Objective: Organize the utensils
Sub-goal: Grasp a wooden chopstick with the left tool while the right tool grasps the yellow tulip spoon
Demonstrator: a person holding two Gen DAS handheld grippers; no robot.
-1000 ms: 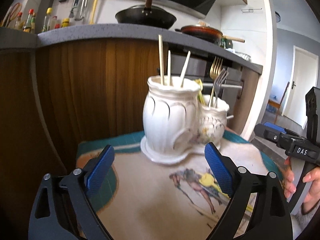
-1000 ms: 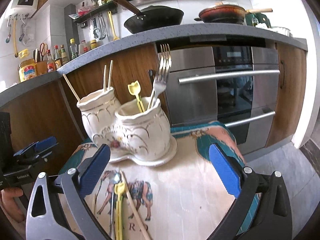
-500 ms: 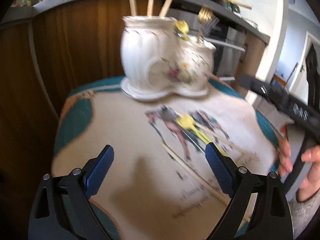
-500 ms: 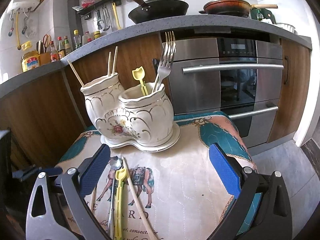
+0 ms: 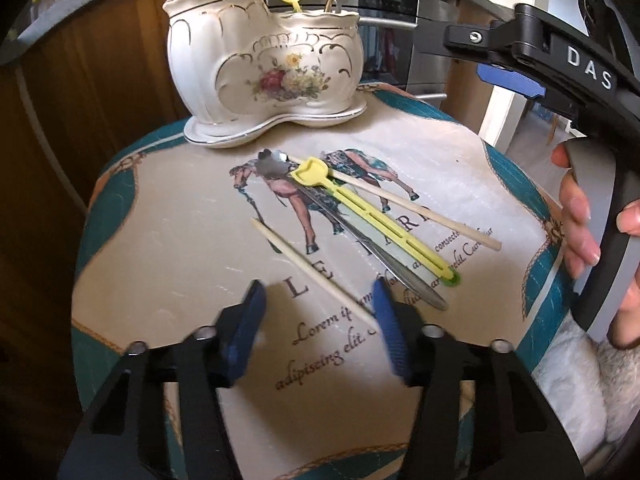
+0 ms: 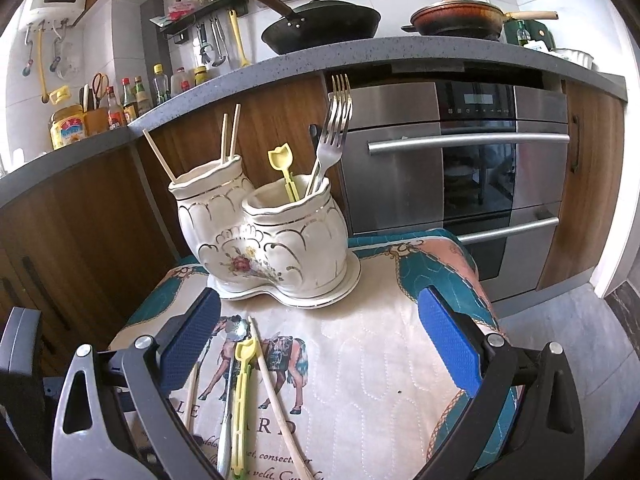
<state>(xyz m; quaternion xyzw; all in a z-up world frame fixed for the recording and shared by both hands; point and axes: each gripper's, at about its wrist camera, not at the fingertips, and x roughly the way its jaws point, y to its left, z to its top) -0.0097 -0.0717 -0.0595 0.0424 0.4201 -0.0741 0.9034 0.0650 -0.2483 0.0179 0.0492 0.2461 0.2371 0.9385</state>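
A white two-pot ceramic holder [image 5: 264, 64] [image 6: 264, 240] stands at the far side of the cloth-covered stool [image 5: 168, 216]. It holds chopsticks [image 6: 229, 134], a yellow spoon [image 6: 282, 170] and forks [image 6: 334, 128]. On the cloth lie a chopstick [image 5: 312, 270], a metal spoon [image 5: 348, 228], a yellow spoon [image 5: 372, 222] and a second chopstick [image 5: 416, 208]. My left gripper [image 5: 318, 320] is open low over the near end of the first chopstick, fingers either side of it. My right gripper [image 6: 318, 344] is open and empty above the cloth; it shows at the right of the left wrist view [image 5: 512, 64].
A wooden cabinet [image 6: 80, 216] and an oven [image 6: 460, 152] stand behind the stool under a grey counter [image 6: 360, 56] with pans [image 6: 320, 24]. Bottles [image 6: 120, 100] line the counter at left. Floor [image 6: 560, 340] lies to the right.
My left gripper has dropped and tilted down from facing the holder to the chopstick on the cloth, and its fingers have narrowed. My right gripper has risen slightly and stays open.
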